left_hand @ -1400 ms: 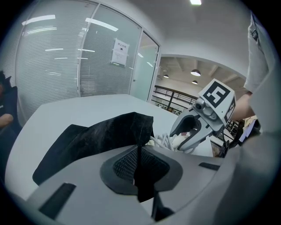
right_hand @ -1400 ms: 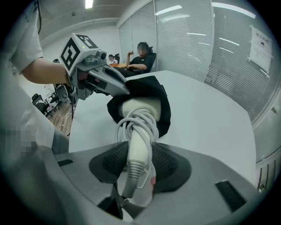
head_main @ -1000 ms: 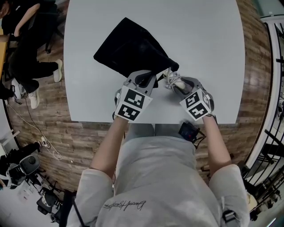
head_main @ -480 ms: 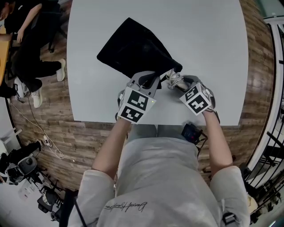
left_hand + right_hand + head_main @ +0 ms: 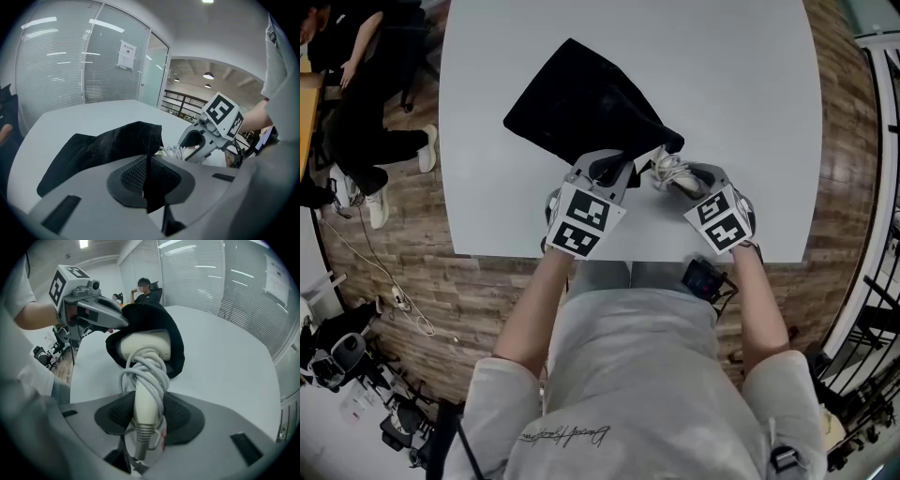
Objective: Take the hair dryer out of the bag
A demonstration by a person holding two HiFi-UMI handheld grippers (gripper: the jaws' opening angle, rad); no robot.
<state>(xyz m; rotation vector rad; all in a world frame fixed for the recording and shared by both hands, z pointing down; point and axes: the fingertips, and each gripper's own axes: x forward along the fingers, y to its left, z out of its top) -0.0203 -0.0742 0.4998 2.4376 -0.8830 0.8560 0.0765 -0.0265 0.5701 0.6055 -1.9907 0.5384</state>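
Wood-plank floor (image 5: pixel 487 291) surrounds a pale grey tabletop (image 5: pixel 722 75) in the head view. A black bag (image 5: pixel 581 103) lies flat on the tabletop, its mouth turned toward the person. The left tongs (image 5: pixel 619 167) meet the bag's near edge. Just beside them, the right tongs (image 5: pixel 680 176) sit at the white hair dryer (image 5: pixel 668 171), which pokes out of the bag's mouth. A seated person (image 5: pixel 356 112) is off the tabletop's far left corner.

From the left gripper view, a glass wall (image 5: pixel 61 65) with blinds stands behind the tabletop. The left tongs are closed on a fold of the bag's black cloth, pinched between the pads. Loops of white cord (image 5: pixel 171 151) show past the cloth, next to the right tongs.

From the right gripper view, the hair dryer's handle runs between the pads of the right tongs, with the cord wound around it. Those jaws have just been closing and now grip the handle. The hair dryer's body is half inside the bag's mouth, and the left tongs hold the bag's rim at upper left.
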